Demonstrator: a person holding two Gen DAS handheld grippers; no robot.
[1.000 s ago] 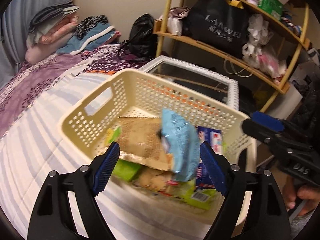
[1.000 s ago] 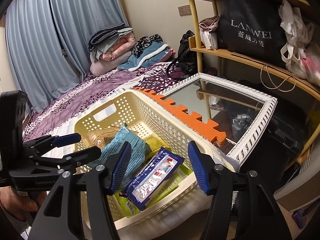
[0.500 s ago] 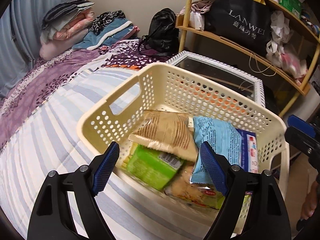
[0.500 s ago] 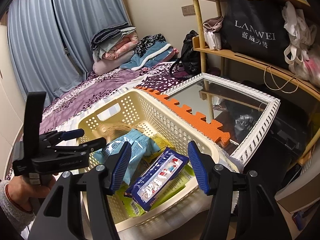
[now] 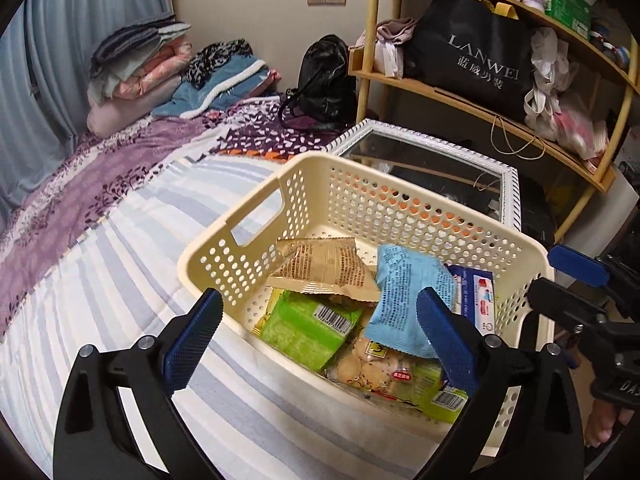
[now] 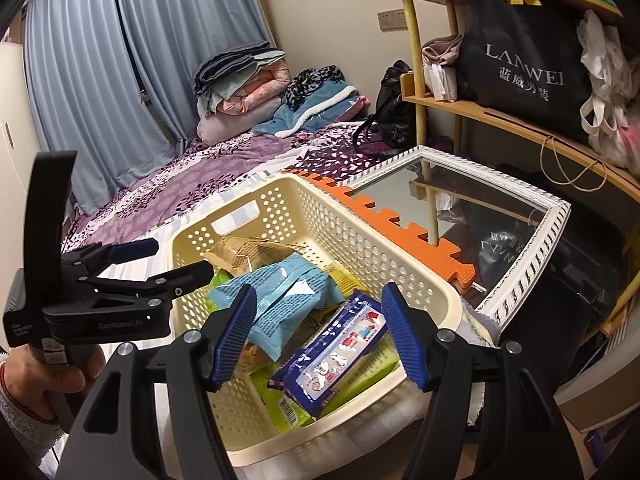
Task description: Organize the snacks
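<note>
A cream perforated basket (image 5: 320, 200) (image 6: 360, 236) sits on the striped bed near its edge. It holds several snack packs: a light blue pack (image 5: 408, 296) (image 6: 280, 300) on top, a tan pack (image 5: 324, 268), a green pack (image 5: 304, 328) and a dark blue pack (image 6: 336, 356). My left gripper (image 5: 320, 336) is open and empty, just above the basket's near rim; it also shows in the right wrist view (image 6: 160, 260). My right gripper (image 6: 320, 336) is open and empty over the basket's corner, above the dark blue pack.
A white-framed mirror (image 6: 480, 216) lies beside the basket with orange foam mat (image 6: 400, 224) between them. A wooden shelf (image 5: 480, 96) with a black bag stands behind. Folded bedding (image 5: 160, 68) lies at the far end of the bed.
The light blue pack dropped from between my left gripper's fingers into the basket and lies on the other packs. My left gripper drew back and up. The right gripper barely moved.
</note>
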